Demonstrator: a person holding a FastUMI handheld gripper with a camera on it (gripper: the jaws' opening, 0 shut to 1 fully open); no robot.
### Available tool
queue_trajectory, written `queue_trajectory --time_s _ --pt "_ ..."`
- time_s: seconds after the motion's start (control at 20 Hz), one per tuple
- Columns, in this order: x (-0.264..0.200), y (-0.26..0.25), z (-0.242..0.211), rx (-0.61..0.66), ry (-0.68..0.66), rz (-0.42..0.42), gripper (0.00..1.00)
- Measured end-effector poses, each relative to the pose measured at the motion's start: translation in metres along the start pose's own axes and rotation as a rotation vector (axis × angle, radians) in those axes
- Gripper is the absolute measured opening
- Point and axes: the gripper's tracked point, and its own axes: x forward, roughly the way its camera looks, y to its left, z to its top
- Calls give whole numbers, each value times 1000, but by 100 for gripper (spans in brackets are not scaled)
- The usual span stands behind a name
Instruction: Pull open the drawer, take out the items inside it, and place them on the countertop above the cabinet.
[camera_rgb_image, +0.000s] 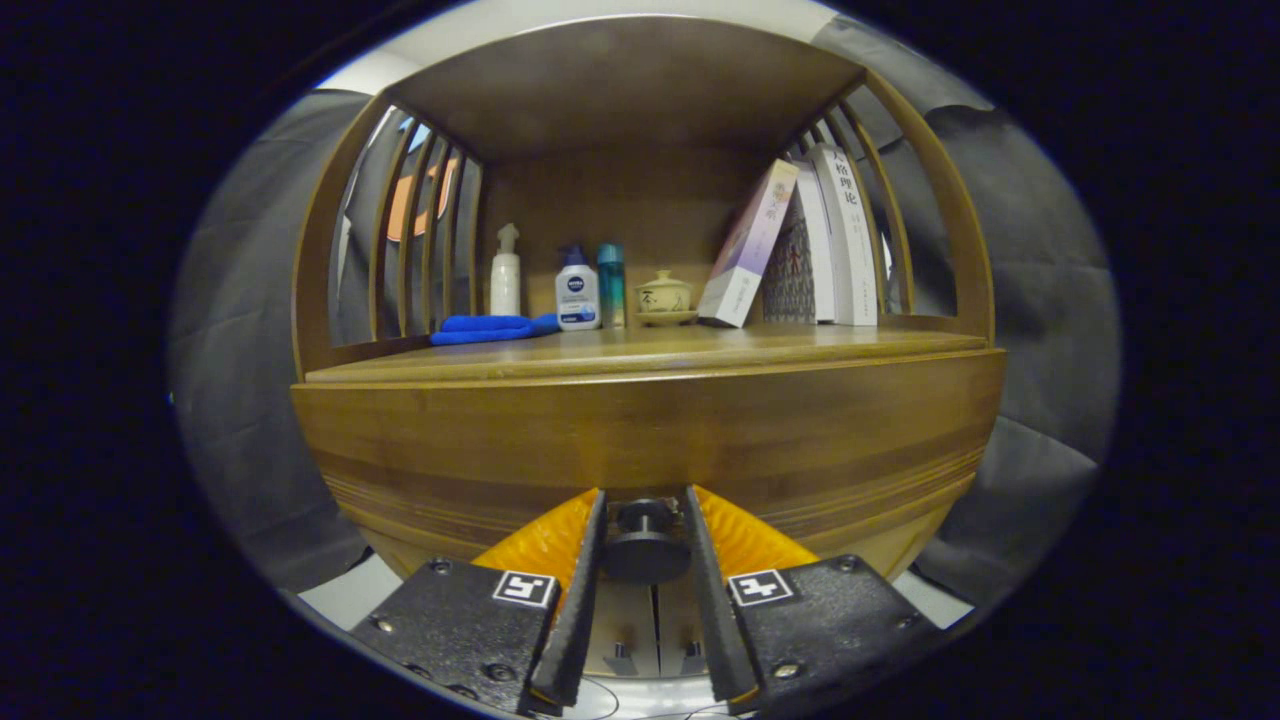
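A wooden cabinet stands close in front of me, and its drawer front (650, 440) is a broad brown panel. A dark round knob (645, 540) sticks out of that panel low in the middle. My gripper (645, 500) has one finger on each side of the knob, and both press against its disc. The drawer's inside is hidden behind the front. Just above the drawer front runs the wooden countertop (700, 350).
On the countertop's back half lie a blue cloth (487, 328), a white pump bottle (506, 272), a white lotion bottle (577, 290), a teal bottle (611, 285), a lidded cup on a saucer (663, 297) and leaning books (800, 245). Slatted sides (420, 240) and a roof enclose the shelf.
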Motion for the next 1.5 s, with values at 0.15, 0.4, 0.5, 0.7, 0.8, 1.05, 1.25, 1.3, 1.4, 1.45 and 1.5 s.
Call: queue_trajectory --time_s 0.15,0.4,0.5,0.7,0.8,1.05,1.25,1.3,1.4,1.45,1.5 --pt "1 0 -1 6 6 -6 40" --pt "-6 -1 -2 -6 12 -11 27" --pt "-18 -1 -5 -15 14 -6 26" --pt "-51 -5 -11 -40 13 8 25" --pt "-71 -8 -15 -51 9 12 25" --pt "-111 -13 -25 -62 19 23 25" --pt "-138 -15 -34 -46 26 15 24" --pt "-142 -16 -38 -63 36 12 24" --pt "-153 -16 -40 -69 45 19 24" --pt "-156 -17 -42 -66 47 20 25" --pt "-160 -18 -43 -65 51 18 24"
